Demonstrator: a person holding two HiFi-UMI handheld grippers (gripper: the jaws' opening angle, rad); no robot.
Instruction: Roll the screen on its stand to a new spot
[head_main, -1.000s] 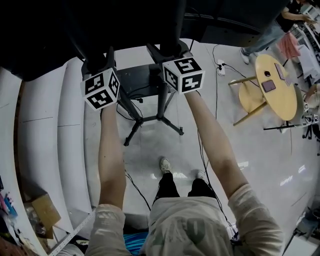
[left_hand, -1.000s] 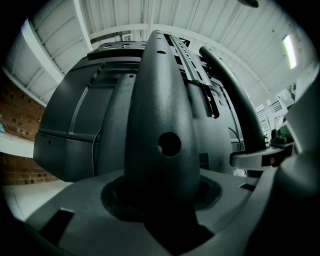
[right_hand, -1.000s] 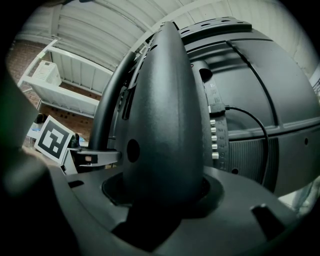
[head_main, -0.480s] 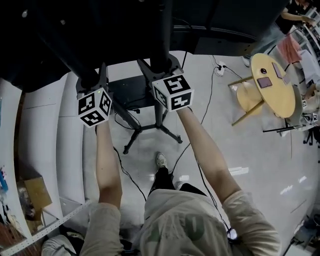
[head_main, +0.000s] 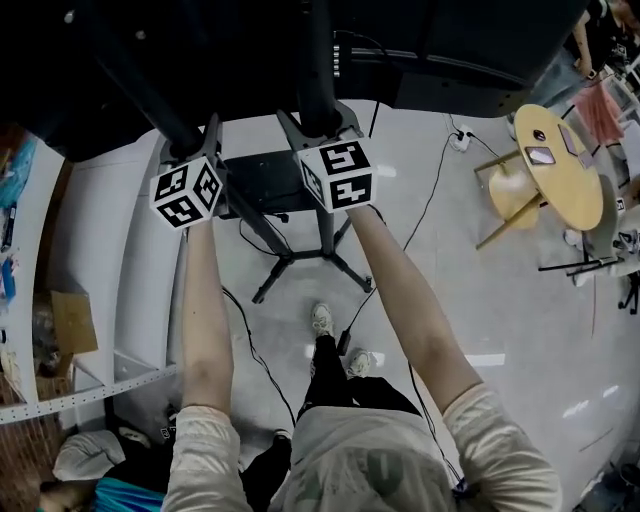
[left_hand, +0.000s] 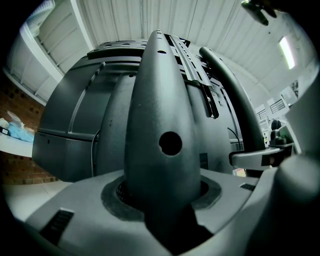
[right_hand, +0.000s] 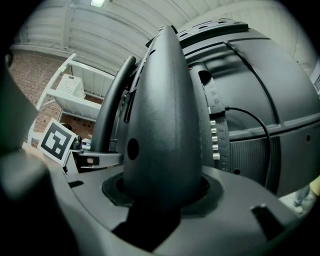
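One large dark screen (left_hand: 70, 125) fills the top of the head view, its ribbed back panel turned toward you. It rides on its stand (head_main: 300, 258), whose splayed legs rest on the pale glossy floor (head_main: 480, 300) just ahead of your shoes (head_main: 320, 320). A small dark shelf (head_main: 262, 180) sits low between the stand's two posts.

You have both arms stretched forward, one gripper on each post. Your left gripper (head_main: 190, 148) is clenched on the left upright (left_hand: 162, 125). In the left gripper view that dark post, with a round hole in its face, rises straight out from between the jaws, and the padding hugs it on both sides. Your right gripper (head_main: 318, 124) is clamped the same way on the right upright (right_hand: 165, 115), which fills the middle of the right gripper view. Each gripper view shows the other post and the other gripper off to one side.

A thin black cable (head_main: 415, 210) trails across the floor from behind the stand toward your feet. To your right, well apart from the stand, stands a round wooden table (head_main: 575, 200) with a wooden stool (head_main: 505, 195) tucked beside it. To your left runs a white stepped platform (head_main: 110, 260), with a cardboard box (head_main: 72, 322) at its far side.
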